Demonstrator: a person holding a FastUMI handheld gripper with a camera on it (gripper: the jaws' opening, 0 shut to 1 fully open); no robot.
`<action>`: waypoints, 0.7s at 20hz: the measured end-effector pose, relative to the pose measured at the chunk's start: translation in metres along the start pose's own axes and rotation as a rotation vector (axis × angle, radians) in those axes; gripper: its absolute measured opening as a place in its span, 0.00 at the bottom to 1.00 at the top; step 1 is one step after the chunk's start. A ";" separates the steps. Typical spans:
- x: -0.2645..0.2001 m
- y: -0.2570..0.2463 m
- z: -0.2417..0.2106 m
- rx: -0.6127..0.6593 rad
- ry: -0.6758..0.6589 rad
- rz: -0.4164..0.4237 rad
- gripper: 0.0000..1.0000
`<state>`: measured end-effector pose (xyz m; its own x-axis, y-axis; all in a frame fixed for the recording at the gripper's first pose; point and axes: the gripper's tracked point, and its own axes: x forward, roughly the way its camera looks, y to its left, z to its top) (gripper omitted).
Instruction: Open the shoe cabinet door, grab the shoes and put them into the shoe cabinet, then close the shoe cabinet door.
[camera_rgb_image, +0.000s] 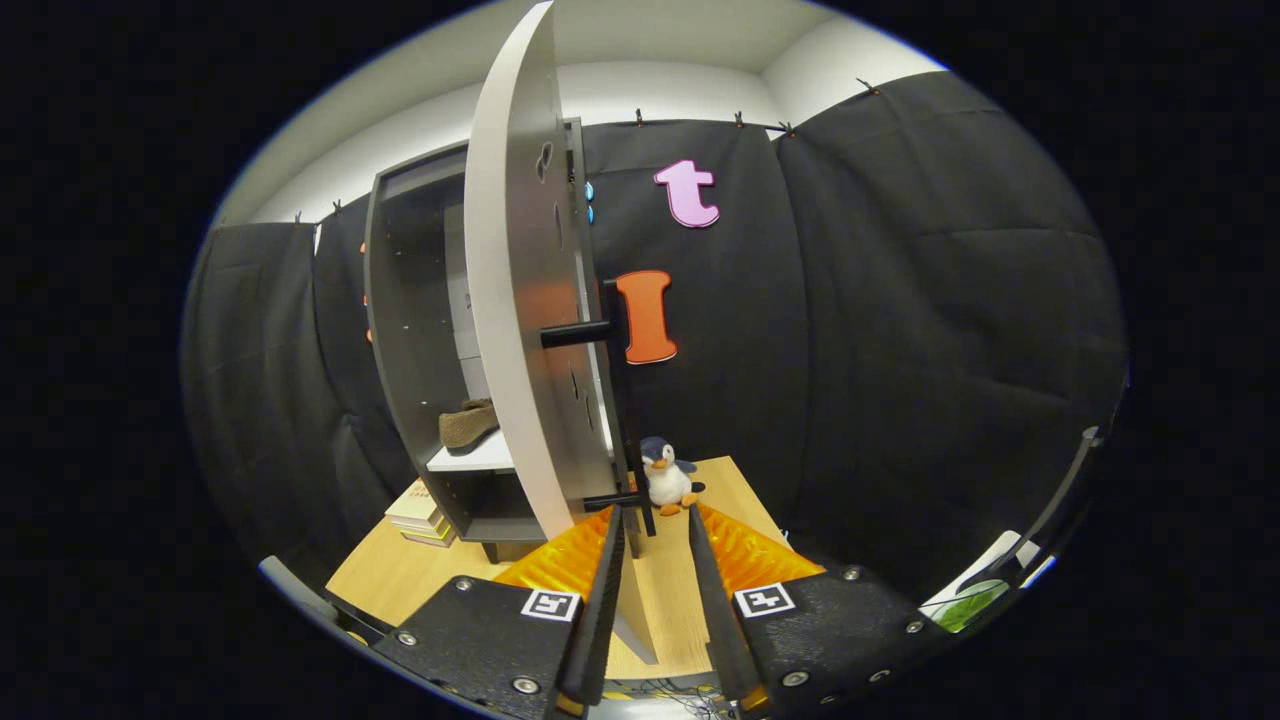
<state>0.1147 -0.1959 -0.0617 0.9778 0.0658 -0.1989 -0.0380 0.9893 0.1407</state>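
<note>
Shoe (468, 424) already on the shelf inside the shoe cabinet (400, 330), door (510, 300) open edge-on, gripper (655, 520) fingers spread around its vertical handle bar (632, 440), pinching nothing; risk: closing swing slips off and knocks the penguin toy (668, 476).

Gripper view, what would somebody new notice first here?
The cabinet door stands wide open, edge-on just ahead of the open gripper, whose fingers hold nothing. A brown shoe already lies on the shelf inside the shoe cabinet, and a toy penguin sits on the wooden table beyond the fingertips.
</note>
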 end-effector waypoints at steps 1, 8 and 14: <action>0.002 0.002 -0.001 -0.018 0.002 0.015 0.42; 0.000 0.050 -0.005 -0.050 0.013 0.149 0.42; 0.006 0.088 -0.006 -0.066 0.006 0.233 0.43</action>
<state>0.1163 -0.1078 -0.0567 0.9398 0.2941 -0.1740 -0.2763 0.9536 0.1195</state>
